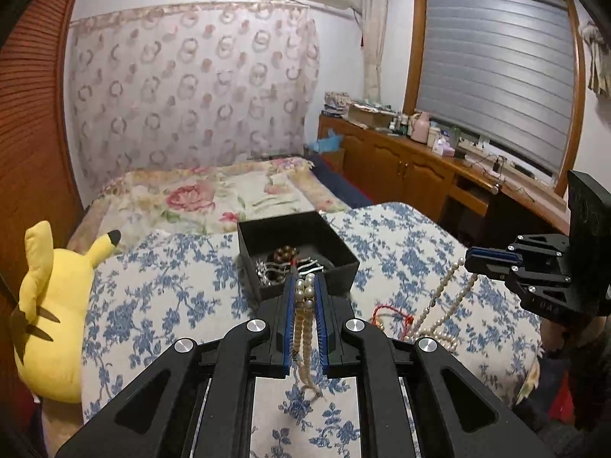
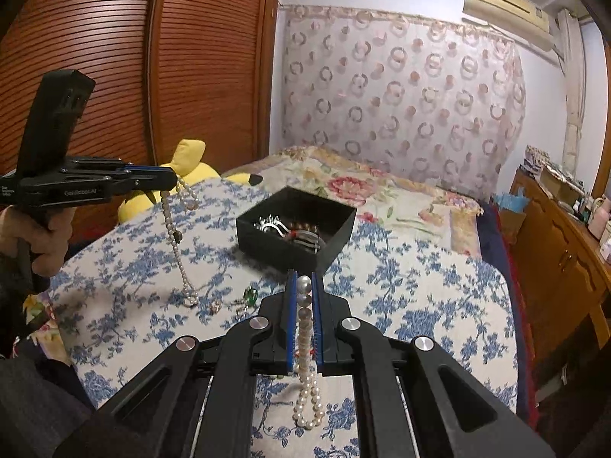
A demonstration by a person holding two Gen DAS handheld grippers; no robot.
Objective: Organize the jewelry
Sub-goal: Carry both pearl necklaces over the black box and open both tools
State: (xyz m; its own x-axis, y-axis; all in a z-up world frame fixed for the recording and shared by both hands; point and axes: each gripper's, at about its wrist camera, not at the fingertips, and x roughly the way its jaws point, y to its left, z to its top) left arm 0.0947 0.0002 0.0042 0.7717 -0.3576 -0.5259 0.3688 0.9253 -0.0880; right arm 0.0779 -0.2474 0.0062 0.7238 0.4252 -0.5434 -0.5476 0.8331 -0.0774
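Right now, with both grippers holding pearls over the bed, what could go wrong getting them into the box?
1. The left gripper pinches its pearl strand near one end; the hanging tail may catch the box rim or drape outside.
2. The right gripper's pearls dangle in a loop and could snag the red cord on the bed.
3. The box already holds jewelry, so strands may tangle.

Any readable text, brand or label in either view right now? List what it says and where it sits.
"GenRobot.AI" on the side of the left tool, right wrist view.
Small print at that tool's rear end: too blurred to read.
Embossed letters on the right tool, left wrist view: too faint to read.
Nothing else readable.
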